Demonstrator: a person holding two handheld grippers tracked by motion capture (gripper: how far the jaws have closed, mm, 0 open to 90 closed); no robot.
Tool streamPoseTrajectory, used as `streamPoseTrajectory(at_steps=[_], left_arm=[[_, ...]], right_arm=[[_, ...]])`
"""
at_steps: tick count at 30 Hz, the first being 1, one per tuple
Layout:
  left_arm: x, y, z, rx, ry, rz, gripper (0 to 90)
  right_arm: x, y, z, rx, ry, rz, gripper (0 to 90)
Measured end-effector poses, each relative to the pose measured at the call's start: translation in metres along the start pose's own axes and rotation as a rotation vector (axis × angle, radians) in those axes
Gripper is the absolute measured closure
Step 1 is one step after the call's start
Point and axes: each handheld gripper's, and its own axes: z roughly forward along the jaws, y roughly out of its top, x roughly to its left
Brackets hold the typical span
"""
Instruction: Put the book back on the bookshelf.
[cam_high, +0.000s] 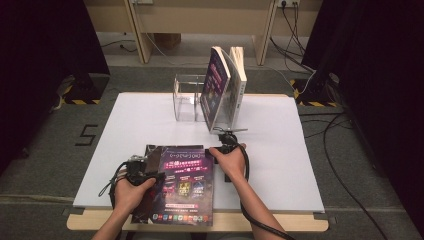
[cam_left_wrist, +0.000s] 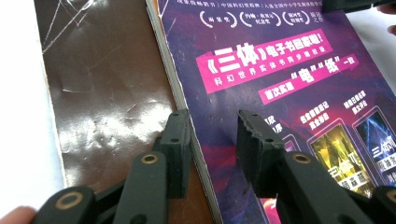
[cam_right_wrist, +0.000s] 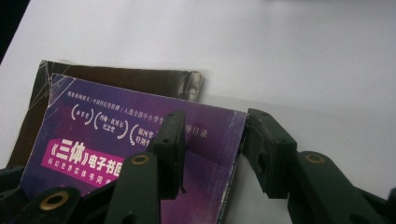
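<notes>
Purple book (cam_high: 186, 186) hiding brown book (cam_high: 151, 152)

Two books (cam_high: 226, 90) upright in clear acrylic stand (cam_high: 186, 97), leaning at its right end. Two more books flat in front of stand: purple book (cam_high: 186, 185) atop dark brown book (cam_high: 151, 150). Four books total. One stand. Two handheld grippers.

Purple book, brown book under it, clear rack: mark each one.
purple book (cam_high: 186, 185), high view, middle of its front cover.
brown book (cam_left_wrist: 102, 88), left gripper view, bare glossy cover left of the purple book.
clear rack (cam_high: 184, 97), high view, its empty left compartment wall.
</notes>
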Motion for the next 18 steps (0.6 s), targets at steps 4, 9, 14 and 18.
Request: streamPoseTrajectory(at_steps=[4,9,14,18], left_arm=[[-0.0006,-0.0004,0.0002,-0.004,0.003,0.002,64.7],[-0.0016,-0.0008,0.0000,-0.005,0.012,-0.002,64.7],[-0.0012,-0.0011,0.0000,-0.007,0.007,-0.003,64.7],[-0.0013,-0.0010,0.0001,-0.007,0.005,-0.004,64.8]], right_arm=[[0.0003,-0.0014,-0.0020,0.006,0.001,0.021,59.0],[-0.0006,0.0016,-0.0082,-0.008,0.054,0.090,59.2],[0.0000,0.0022,-0.0092,-0.009,0.056,0.084,59.1],[-0.0016,-0.0007,-0.0074,-0.001,0.049,0.086,59.1]])
